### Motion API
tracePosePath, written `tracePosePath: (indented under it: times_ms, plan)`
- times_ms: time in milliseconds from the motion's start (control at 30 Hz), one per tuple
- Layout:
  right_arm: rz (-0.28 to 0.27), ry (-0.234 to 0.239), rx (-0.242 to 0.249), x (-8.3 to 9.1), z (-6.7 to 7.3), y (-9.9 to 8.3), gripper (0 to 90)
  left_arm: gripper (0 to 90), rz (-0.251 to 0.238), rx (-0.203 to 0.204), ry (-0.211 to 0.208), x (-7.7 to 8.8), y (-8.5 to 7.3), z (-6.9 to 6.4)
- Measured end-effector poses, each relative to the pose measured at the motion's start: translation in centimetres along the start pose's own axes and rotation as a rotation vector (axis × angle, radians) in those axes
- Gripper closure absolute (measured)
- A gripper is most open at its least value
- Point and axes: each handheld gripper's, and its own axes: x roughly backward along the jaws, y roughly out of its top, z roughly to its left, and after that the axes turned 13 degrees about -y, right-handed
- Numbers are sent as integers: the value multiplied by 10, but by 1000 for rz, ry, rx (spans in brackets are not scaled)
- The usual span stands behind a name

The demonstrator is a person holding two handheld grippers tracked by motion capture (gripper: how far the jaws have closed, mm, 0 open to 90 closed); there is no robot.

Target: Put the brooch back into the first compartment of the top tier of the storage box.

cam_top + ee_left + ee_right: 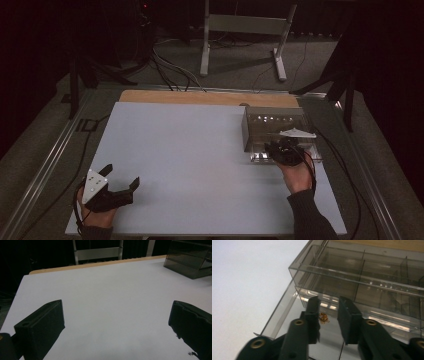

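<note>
A smoky clear plastic organizer box (275,127) (362,277) stands at the table's right side, with a shallow drawer (260,158) (287,315) pulled out toward me. My right gripper (282,149) (329,302) hangs over that drawer, its jaws a little apart. A tiny gold-brown piece (323,317) lies in the drawer between them, close to the left jaw and clear of the right one. At the near left corner of the table, my left gripper (122,175) (117,315) rests with its jaws wide open and nothing between them. The box (190,261) appears far off in the left gripper view.
A white sheet (190,160) covers the table, with a wooden strip (200,97) showing along the far edge. A metal stand (245,30) and cables sit on the floor beyond. Metal rails run along both sides of the table.
</note>
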Motion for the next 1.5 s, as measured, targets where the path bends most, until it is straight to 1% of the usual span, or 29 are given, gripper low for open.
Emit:
tracePosePath:
  times_ms: [167,233,300,400,433,467,533,600,633,667,700,800,900,1033,1167,1333,1500]
  plan:
    - [-29,9,-7,6,-1,1,551,9,6,2,-2,0,0,0]
    - [-38,22,3,8,-1,0,491,9,7,2,-1,-1,0,0]
    - [-44,19,17,11,1,0,431,9,8,2,0,-1,0,0]
    - [-64,27,33,14,1,-2,355,9,8,1,-1,0,0,0]
    - [-71,22,42,15,2,-3,317,9,8,1,-1,0,0,0]
    - [-71,22,42,15,2,-3,317,9,8,1,-1,0,0,0]
    - [-86,8,62,18,2,-5,241,9,8,1,0,0,0,1]
    - [-92,-4,72,20,2,-7,193,9,4,4,2,0,0,1]
    - [-92,-4,72,20,2,-7,193,9,4,4,2,0,0,1]
    - [-101,-18,82,22,1,-10,157,9,3,5,2,1,0,2]
    - [-102,-20,83,24,0,-11,154,9,3,5,2,1,0,2]
    - [-105,-15,80,26,-2,-14,124,9,9,4,0,1,0,2]
    - [-103,-13,76,28,-5,-19,51,9,9,4,0,1,0,2]
    - [-103,-23,71,31,-8,-25,3,9,3,11,5,1,-1,2]
    - [-112,-38,63,34,-11,-32,2,8,9,14,4,1,-1,3]
    - [-121,-36,67,38,-11,-41,2,8,15,15,-1,1,-1,4]
    - [-151,-24,58,42,-12,-54,2,8,18,17,-6,1,-2,4]
